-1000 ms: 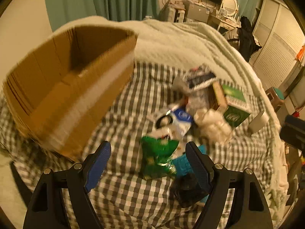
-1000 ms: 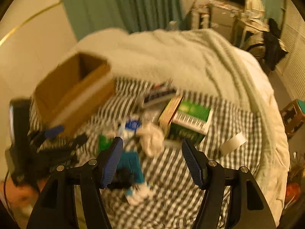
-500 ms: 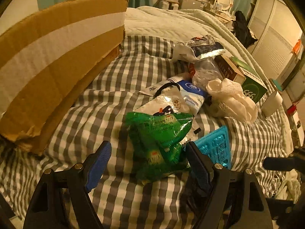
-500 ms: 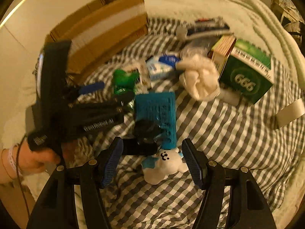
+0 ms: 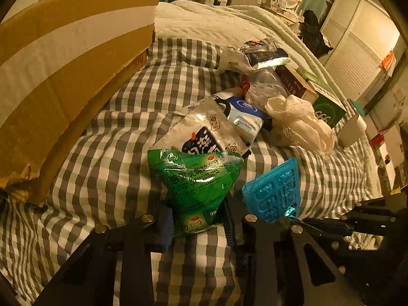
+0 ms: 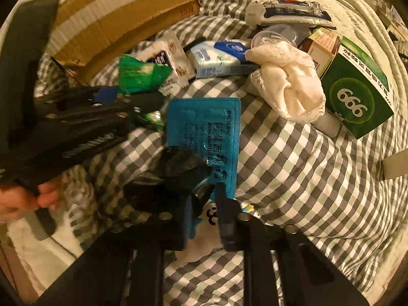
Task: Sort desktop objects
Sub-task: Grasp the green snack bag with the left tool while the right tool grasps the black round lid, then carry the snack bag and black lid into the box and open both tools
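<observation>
A green sachet [image 5: 196, 178] lies on the checked cloth [image 5: 107, 168]. My left gripper [image 5: 197, 225] is closing on its near end, and both pads touch it. From the right wrist view the left gripper [image 6: 153, 107] reaches in from the left over the green sachet [image 6: 142, 74]. A blue blister pack [image 6: 204, 127] lies beside it, with a crumpled black bag [image 6: 178, 168] on its near corner. My right gripper [image 6: 205, 214] is shut on the pack's near edge; in the left view the right gripper [image 5: 295, 223] pinches the blue blister pack [image 5: 275, 193] at its corner.
A large cardboard box [image 5: 63, 63] stands at the left. Behind the sachet lie a white snack bag [image 5: 204, 132], a tissue pack [image 6: 219, 58], a white cloth [image 6: 288, 86] and a green carton [image 6: 354, 94]. A white toy [image 6: 199, 252] lies under my right gripper. A hand [image 6: 20, 199] holds the left tool.
Both grippers came down onto the pile and their jaws closed in. The left now grips the green sachet, and the right pinches the blue blister pack.
</observation>
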Demonstrator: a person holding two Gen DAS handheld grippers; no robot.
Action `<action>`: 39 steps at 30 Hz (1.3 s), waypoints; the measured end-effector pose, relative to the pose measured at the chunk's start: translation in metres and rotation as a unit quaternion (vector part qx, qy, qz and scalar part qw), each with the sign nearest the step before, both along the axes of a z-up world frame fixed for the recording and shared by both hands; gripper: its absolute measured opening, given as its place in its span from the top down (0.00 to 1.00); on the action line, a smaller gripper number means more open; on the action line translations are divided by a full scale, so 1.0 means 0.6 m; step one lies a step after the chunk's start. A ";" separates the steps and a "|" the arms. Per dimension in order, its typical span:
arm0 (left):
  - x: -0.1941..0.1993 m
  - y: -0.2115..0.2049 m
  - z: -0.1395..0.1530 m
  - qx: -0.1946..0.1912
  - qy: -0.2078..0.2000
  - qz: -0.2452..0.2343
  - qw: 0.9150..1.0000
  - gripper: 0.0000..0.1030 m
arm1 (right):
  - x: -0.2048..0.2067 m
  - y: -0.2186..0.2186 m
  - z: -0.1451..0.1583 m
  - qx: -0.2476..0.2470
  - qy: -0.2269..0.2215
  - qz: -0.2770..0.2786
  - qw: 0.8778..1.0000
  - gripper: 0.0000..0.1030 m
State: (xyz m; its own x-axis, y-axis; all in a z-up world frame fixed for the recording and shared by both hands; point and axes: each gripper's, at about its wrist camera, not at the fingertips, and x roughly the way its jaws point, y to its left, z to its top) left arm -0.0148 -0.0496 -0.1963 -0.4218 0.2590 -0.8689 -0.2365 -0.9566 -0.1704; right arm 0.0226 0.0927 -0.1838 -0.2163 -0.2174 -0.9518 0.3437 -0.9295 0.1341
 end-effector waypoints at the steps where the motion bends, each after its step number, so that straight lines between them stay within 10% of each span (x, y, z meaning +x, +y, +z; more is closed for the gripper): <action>1: 0.002 -0.002 0.001 0.002 -0.001 0.001 1.000 0.70 | 0.002 -0.001 0.001 0.001 0.003 -0.002 1.000 0.93; 23: 0.023 -0.104 0.194 0.043 0.103 0.069 0.991 0.70 | 0.002 -0.016 0.206 -0.064 0.113 -0.038 0.991 0.95; 33: -0.043 -0.196 0.308 0.029 0.161 0.142 0.976 0.70 | -0.112 -0.088 0.368 -0.094 0.207 -0.009 0.974 0.95; 39: -0.071 -0.256 0.295 -0.002 0.157 0.186 0.970 0.70 | -0.206 -0.170 0.353 -0.120 0.209 -0.001 0.970 0.95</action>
